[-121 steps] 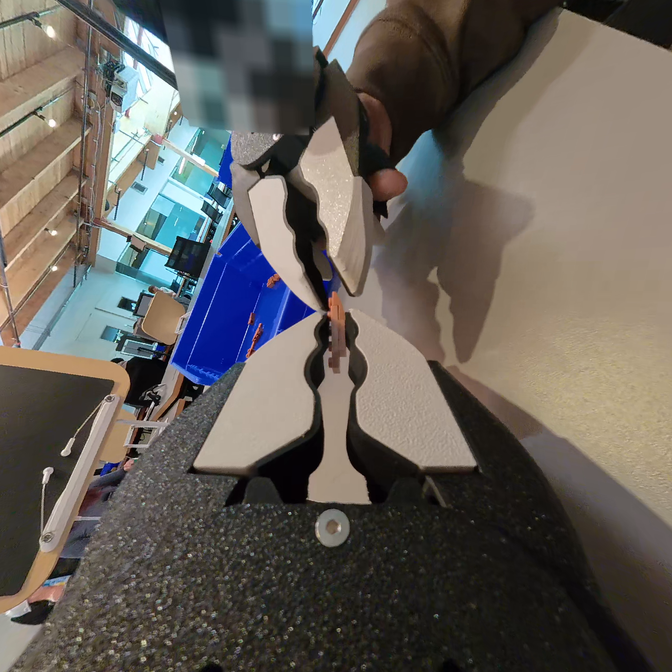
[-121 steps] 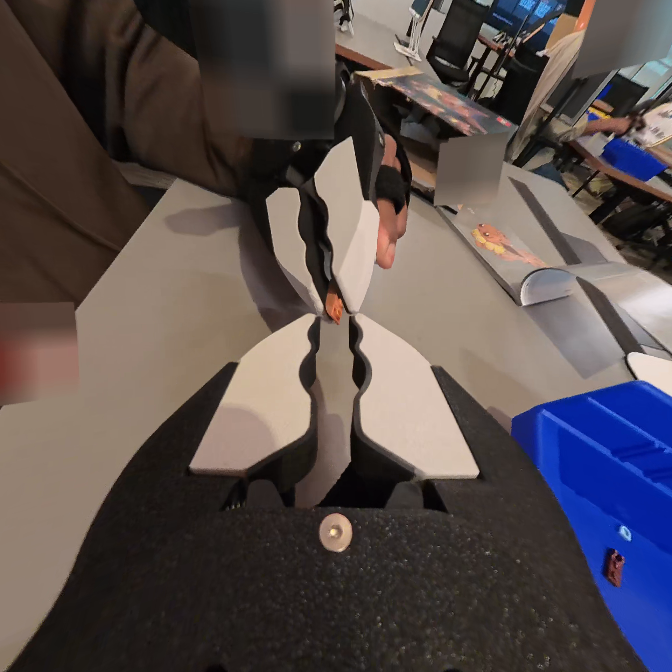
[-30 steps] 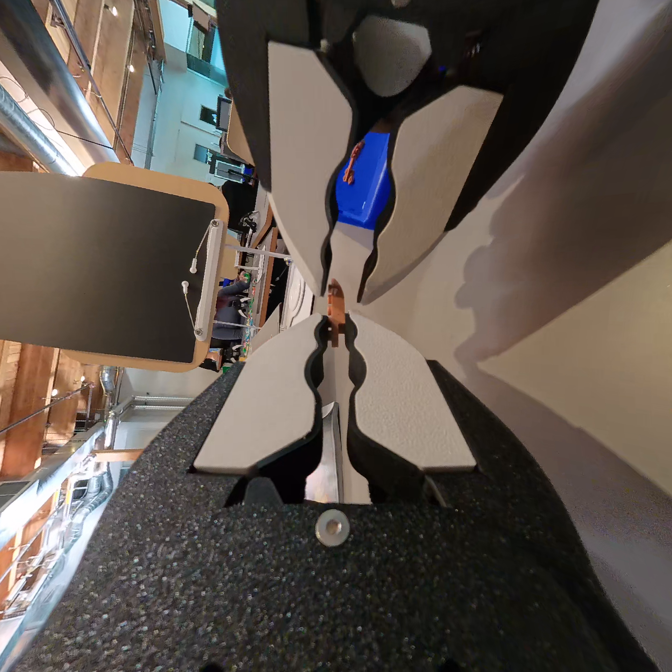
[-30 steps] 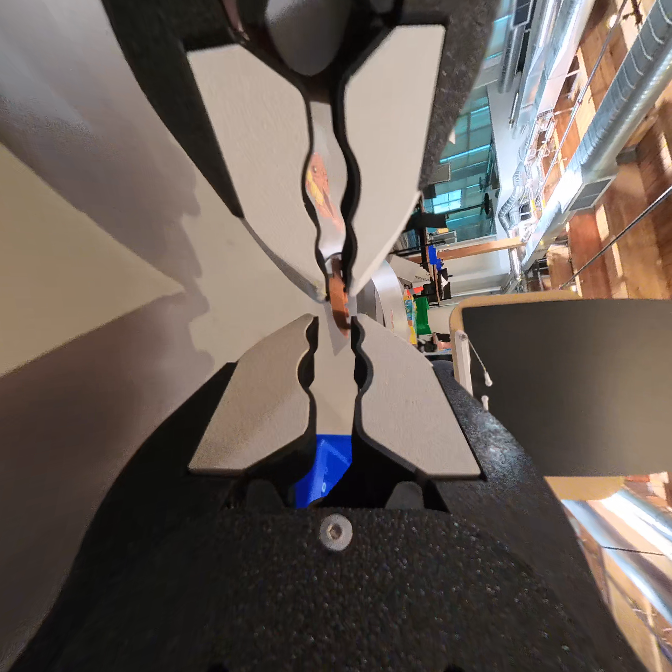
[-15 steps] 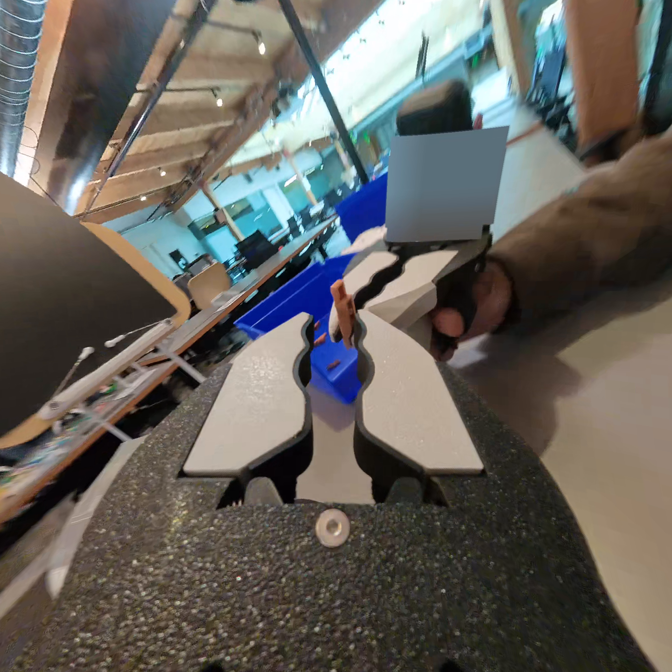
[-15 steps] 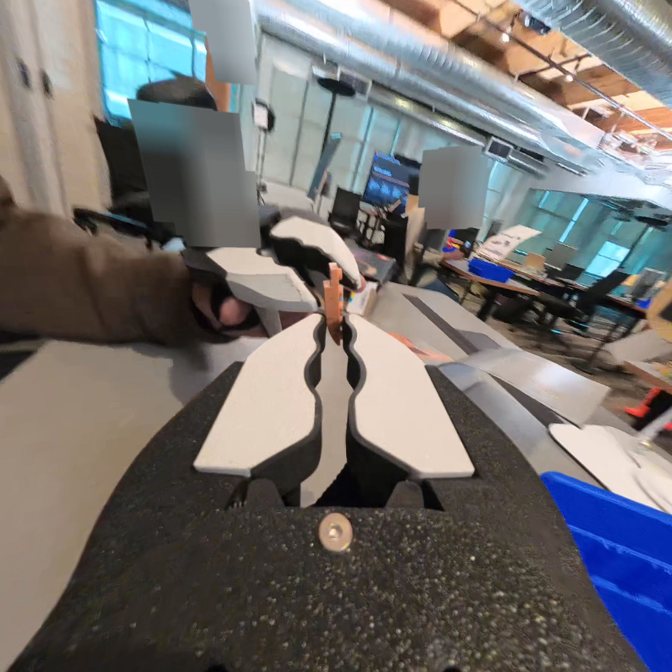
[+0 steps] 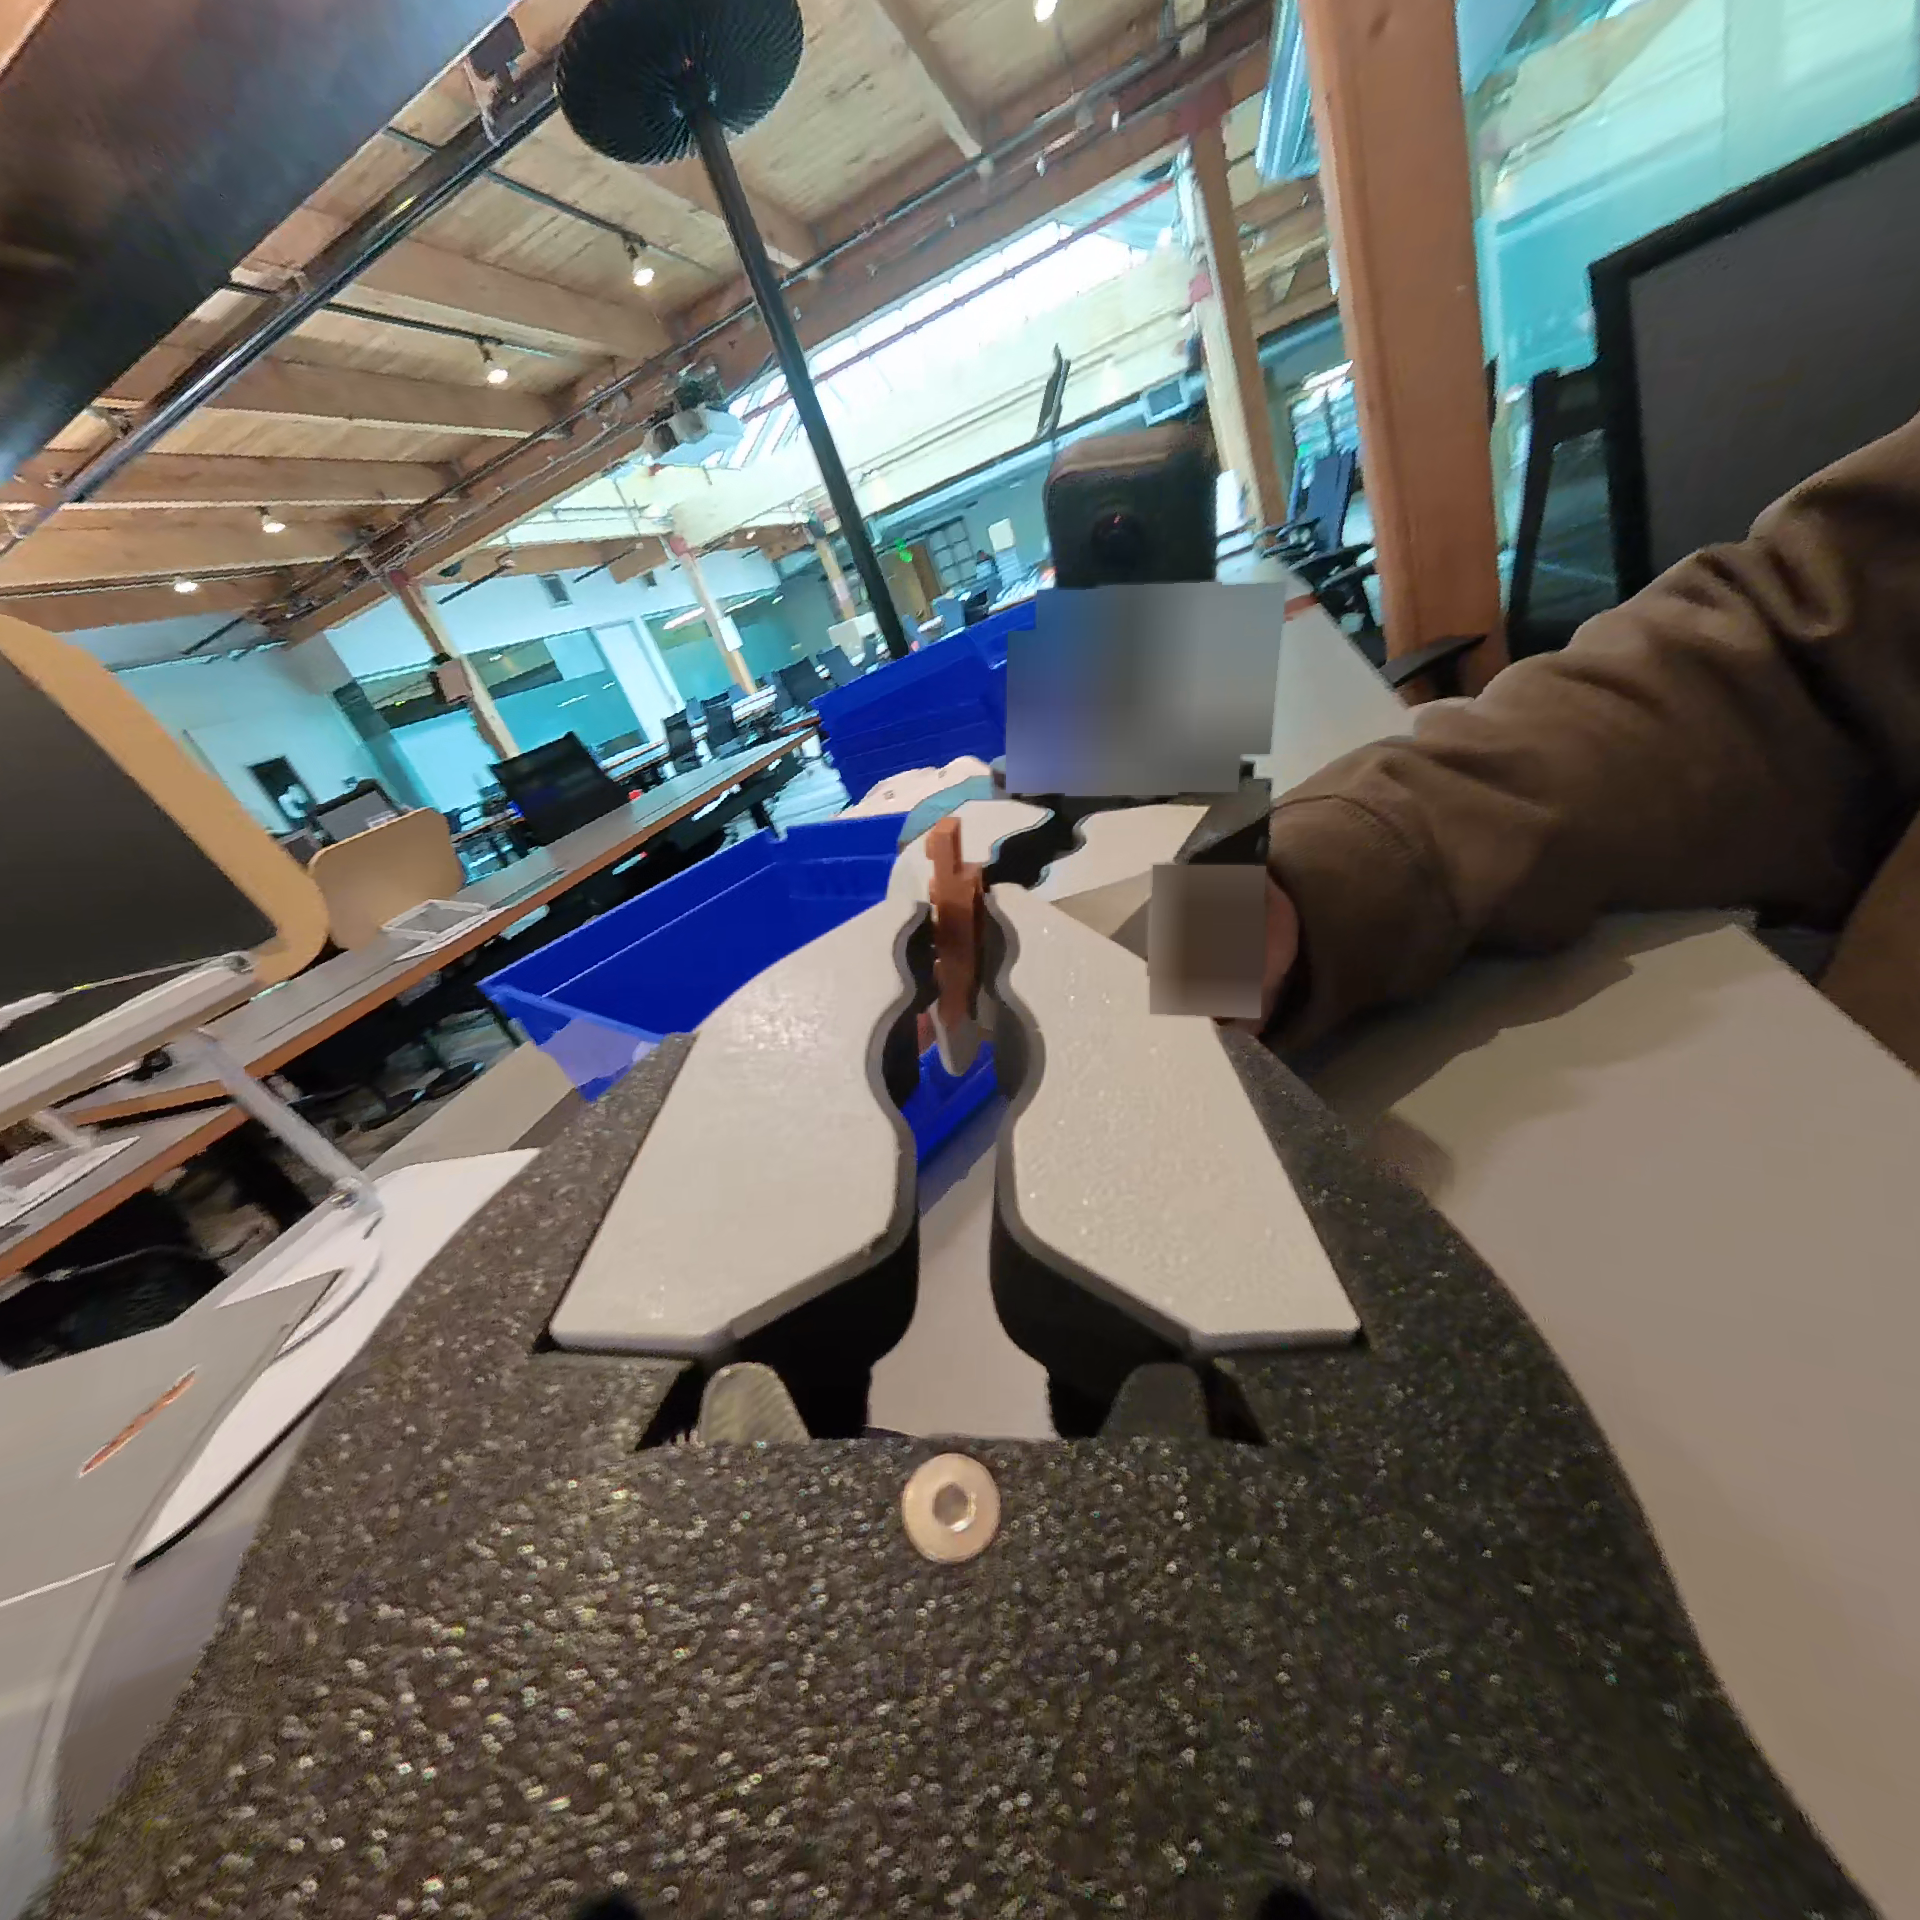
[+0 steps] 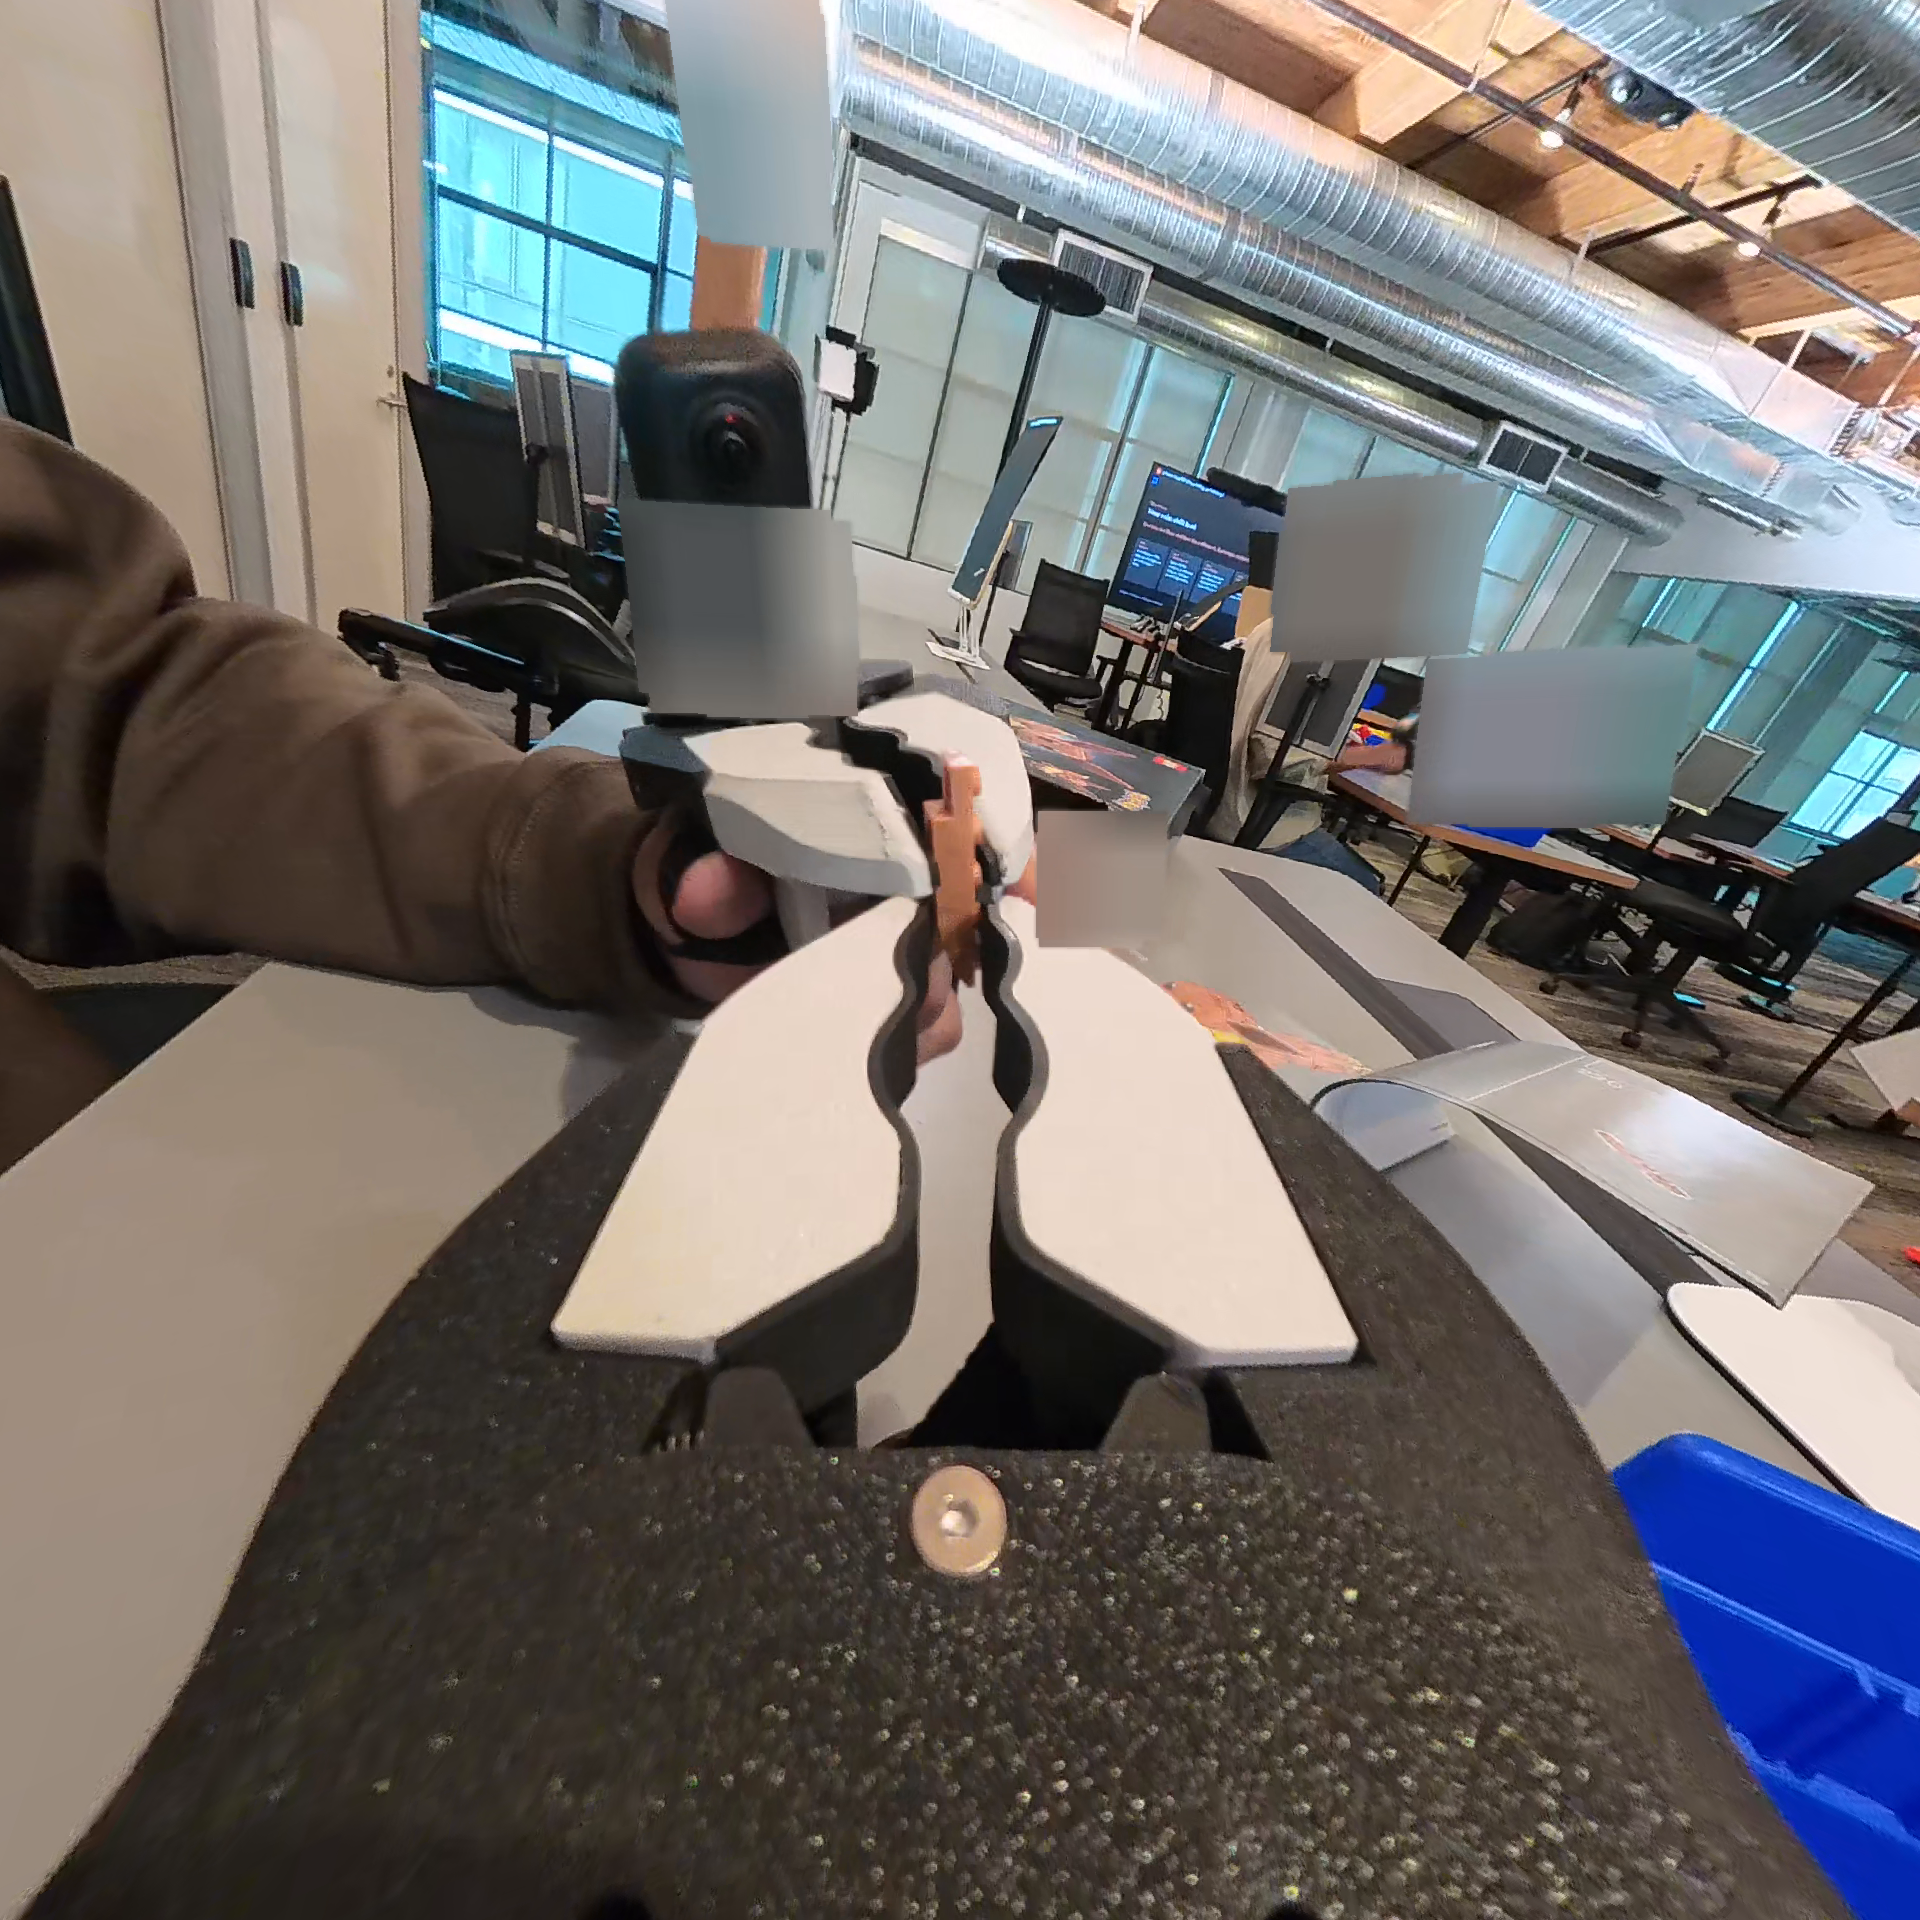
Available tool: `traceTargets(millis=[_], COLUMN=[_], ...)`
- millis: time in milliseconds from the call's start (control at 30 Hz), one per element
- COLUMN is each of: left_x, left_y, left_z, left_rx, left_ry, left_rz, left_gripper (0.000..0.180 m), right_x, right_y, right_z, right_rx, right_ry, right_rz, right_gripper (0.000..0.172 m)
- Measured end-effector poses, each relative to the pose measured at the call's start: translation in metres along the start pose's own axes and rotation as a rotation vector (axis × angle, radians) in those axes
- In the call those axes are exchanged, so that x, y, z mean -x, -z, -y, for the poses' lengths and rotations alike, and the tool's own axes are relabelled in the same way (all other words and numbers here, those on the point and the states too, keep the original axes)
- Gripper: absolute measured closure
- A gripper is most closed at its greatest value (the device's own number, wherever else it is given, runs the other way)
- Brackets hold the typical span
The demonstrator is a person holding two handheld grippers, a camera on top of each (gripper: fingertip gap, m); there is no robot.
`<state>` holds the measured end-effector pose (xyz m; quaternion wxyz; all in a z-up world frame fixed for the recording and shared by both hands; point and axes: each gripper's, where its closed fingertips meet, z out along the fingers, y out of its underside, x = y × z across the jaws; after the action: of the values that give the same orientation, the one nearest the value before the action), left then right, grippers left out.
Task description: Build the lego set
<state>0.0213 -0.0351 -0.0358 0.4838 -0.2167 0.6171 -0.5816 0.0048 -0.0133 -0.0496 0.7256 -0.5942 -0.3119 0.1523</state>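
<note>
A small orange-brown toy piece (image 7: pixel 954 920) stands upright between my left gripper's (image 7: pixel 956 909) fingertips, and both pads press on it. A pale grey part hangs at its lower end. In the right wrist view the same piece (image 8: pixel 954 852) sits between my right gripper's (image 8: pixel 956 930) fingertips, which are also shut on it. The two grippers meet tip to tip above the grey table (image 8: pixel 260 1091). The left gripper (image 8: pixel 831 821), held by a hand in a brown sleeve, faces me in the right wrist view. The right gripper (image 7: pixel 1049 847) shows just behind the piece in the left wrist view.
A blue bin (image 7: pixel 665 956) stands behind the grippers and also shows at the lower right in the right wrist view (image 8: pixel 1787 1621). A printed box (image 8: pixel 1101 769), an open booklet (image 8: pixel 1558 1132) and a white plate (image 8: pixel 1808 1351) lie on the table. My two grippers' fingertips are within a few centimetres of each other.
Both grippers have rolled upright from sideways. The right jaws shut on the piece, the left jaws opened for a moment and have shut on it again. Both grippers have tilted slightly.
</note>
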Motion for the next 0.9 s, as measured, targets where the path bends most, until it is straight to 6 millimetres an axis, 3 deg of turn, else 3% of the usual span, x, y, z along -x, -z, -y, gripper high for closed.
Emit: traceTargets(millis=[100, 267, 400, 600, 900], left_x=[0.013, 0.029, 0.023, 0.01, 0.007], left_y=[0.003, 0.013, 0.012, 0.01, 0.012], left_z=[-0.005, -0.019, -0.036, -0.055, -0.061], left_rx=[0.086, 0.312, 0.444, 0.56, 0.592], left_ry=[-0.092, -0.389, -0.547, -0.701, -0.766], left_rz=[0.091, 0.208, 0.177, 0.1, 0.067], left_gripper=[0.172, 0.172, 0.172, 0.172, 0.172], right_x=[-0.004, -0.006, -0.003, 0.0, -0.001], right_y=[0.002, 0.009, 0.008, 0.009, 0.01], right_z=[-0.004, 0.002, -0.001, -0.025, -0.036], right_rx=[0.053, 0.087, 0.156, 0.35, 0.42], right_ry=[0.05, 0.174, 0.281, 0.517, 0.55], right_rz=[-0.028, -0.051, -0.053, -0.052, -0.054], right_gripper=[0.149, 0.148, 0.151, 0.156, 0.166])
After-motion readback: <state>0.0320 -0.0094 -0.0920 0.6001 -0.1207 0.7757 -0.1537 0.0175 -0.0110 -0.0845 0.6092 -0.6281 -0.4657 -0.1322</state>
